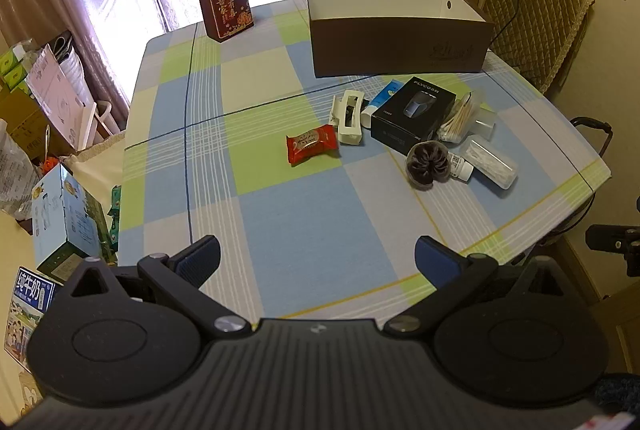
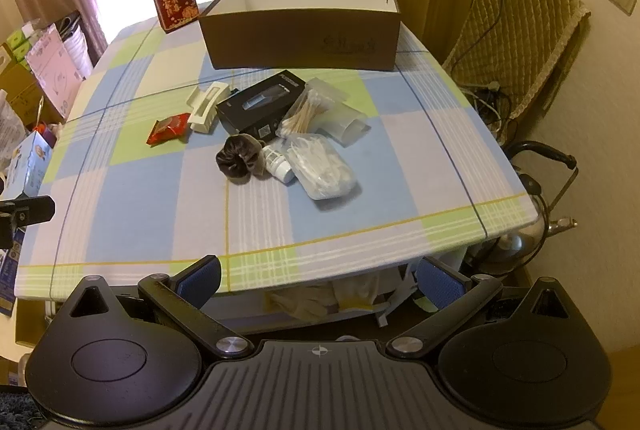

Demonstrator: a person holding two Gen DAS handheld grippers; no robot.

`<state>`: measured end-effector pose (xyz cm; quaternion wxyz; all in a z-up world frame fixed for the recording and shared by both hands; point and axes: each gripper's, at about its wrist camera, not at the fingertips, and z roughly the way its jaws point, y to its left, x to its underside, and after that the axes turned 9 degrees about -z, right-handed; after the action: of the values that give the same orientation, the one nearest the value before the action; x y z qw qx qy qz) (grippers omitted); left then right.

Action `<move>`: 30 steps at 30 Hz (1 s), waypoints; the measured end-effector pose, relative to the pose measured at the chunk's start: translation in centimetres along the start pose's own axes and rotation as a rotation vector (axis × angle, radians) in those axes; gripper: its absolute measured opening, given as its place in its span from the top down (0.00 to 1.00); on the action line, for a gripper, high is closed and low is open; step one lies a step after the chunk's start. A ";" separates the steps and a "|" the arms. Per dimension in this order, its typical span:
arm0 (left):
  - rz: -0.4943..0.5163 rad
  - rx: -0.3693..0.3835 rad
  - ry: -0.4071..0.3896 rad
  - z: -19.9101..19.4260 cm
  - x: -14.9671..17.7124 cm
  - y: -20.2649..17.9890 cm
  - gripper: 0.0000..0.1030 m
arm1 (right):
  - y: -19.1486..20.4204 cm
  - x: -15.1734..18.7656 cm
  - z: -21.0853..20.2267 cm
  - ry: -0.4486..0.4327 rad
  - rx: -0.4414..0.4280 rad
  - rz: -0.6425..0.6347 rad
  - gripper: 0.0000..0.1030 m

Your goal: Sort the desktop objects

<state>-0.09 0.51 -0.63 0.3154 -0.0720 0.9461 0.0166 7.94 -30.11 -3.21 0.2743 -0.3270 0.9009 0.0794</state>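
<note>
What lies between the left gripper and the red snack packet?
Nothing visible: only bare tablecloth lies between the open left gripper and the red packet. The white clip sits just beyond it, toward the brown box.

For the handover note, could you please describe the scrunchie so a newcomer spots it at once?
Start at the big brown box on the checked table. The clutter lies in front; at its near edge sits the scrunchie, against a white bottle. It alone is dark, soft, ruffled fabric.
</note>
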 end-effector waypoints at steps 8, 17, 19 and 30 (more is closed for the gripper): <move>-0.003 0.000 0.000 0.0 0.2 0.2 0.01 | 0.3 -0.1 0.1 -0.001 -0.001 -0.008 0.02; -0.006 0.000 0.002 0.1 0.3 0.3 0.01 | 0.3 -0.2 0.0 -0.001 -0.001 -0.009 0.02; -0.006 0.001 0.001 0.1 0.4 0.3 0.01 | 0.3 -0.2 0.0 -0.001 -0.001 -0.010 0.02; -0.009 -0.001 0.003 0.2 0.4 0.4 0.01 | 0.3 -0.2 0.1 0.000 0.001 -0.011 0.02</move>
<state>-0.32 0.84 -1.02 0.3139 -0.0762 0.9463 0.0155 7.90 -29.70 -3.16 0.2750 -0.3318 0.8991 0.0774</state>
